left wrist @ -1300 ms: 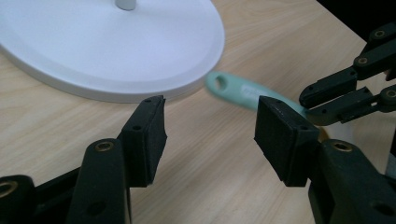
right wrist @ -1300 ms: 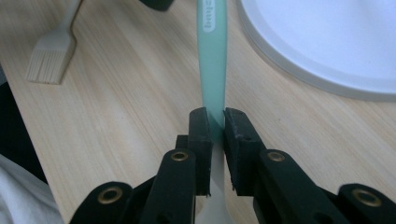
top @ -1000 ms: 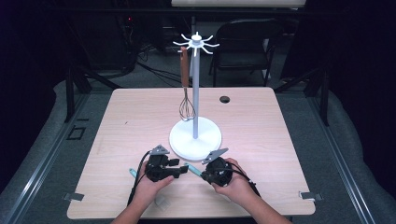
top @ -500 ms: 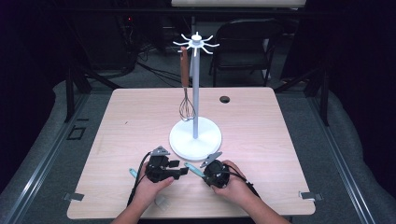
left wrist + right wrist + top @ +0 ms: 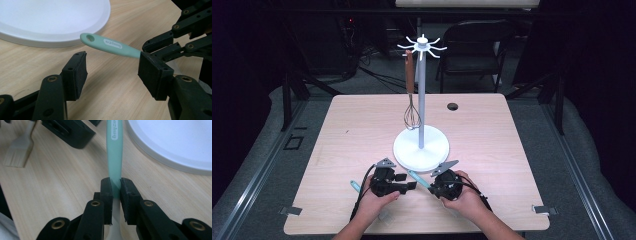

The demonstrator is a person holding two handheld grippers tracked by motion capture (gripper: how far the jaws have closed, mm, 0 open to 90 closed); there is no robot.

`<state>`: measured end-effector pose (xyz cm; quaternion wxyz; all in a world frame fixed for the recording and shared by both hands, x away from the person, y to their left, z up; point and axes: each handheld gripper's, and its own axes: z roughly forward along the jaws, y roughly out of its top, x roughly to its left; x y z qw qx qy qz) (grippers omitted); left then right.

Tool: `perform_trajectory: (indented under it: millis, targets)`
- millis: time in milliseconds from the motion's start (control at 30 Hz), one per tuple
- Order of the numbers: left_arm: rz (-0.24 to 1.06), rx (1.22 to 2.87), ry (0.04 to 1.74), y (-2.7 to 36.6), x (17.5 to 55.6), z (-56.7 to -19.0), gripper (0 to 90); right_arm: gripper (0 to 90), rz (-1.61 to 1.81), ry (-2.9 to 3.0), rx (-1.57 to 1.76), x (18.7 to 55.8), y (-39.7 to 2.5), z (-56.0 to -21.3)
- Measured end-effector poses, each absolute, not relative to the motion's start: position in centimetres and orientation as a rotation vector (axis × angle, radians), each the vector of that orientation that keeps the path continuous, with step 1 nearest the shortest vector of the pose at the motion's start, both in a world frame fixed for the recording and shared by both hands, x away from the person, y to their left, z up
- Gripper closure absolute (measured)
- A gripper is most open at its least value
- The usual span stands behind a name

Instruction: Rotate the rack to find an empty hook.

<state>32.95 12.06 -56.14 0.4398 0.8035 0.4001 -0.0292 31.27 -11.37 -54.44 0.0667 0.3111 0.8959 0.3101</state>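
A teal utensil handle (image 5: 417, 177) with a hanging hole and a white label lies low over the table between my two grippers. My right gripper (image 5: 115, 186) is shut on this handle (image 5: 115, 152) near its middle, and the working end is hidden behind the jaws. My left gripper (image 5: 112, 67) stands open, its pads on either side of the handle's (image 5: 112, 46) free end but apart from it. In the high view the left gripper (image 5: 404, 186) and right gripper (image 5: 434, 182) face each other near the table's front edge.
A white utensil stand (image 5: 421, 147) with a round base (image 5: 50, 20) rises just beyond the grippers; a brown-handled whisk (image 5: 411, 107) hangs from its top hooks. A pale-bristled brush (image 5: 18, 152) lies beside the left gripper. A small dark hole (image 5: 452, 106) sits far back in the tabletop (image 5: 522, 165).
Both hands have drifted a little toward the near edge. The right gripper's hold on the teal handle is unchanged.
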Motion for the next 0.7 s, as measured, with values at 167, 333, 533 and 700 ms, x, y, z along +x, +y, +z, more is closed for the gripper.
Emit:
perform_trajectory:
  millis: [167,333,533,700]
  targets:
    - [-0.095,1.983,0.984,11.7,32.9,-56.2,40.1,80.6,0.969,2.705,0.890,30.7,-10.9,-53.8]
    - [-0.125,1.954,0.969,11.8,32.9,-56.1,40.8,80.3,0.972,2.711,0.868,30.6,-10.5,-54.1]
    - [-0.121,1.936,0.967,11.9,32.9,-56.0,41.6,71.0,0.961,2.733,0.876,30.7,-10.7,-54.2]
    - [-0.118,1.933,0.968,11.9,32.9,-56.0,42.0,71.4,0.944,2.771,0.928,30.8,-11.4,-55.1]
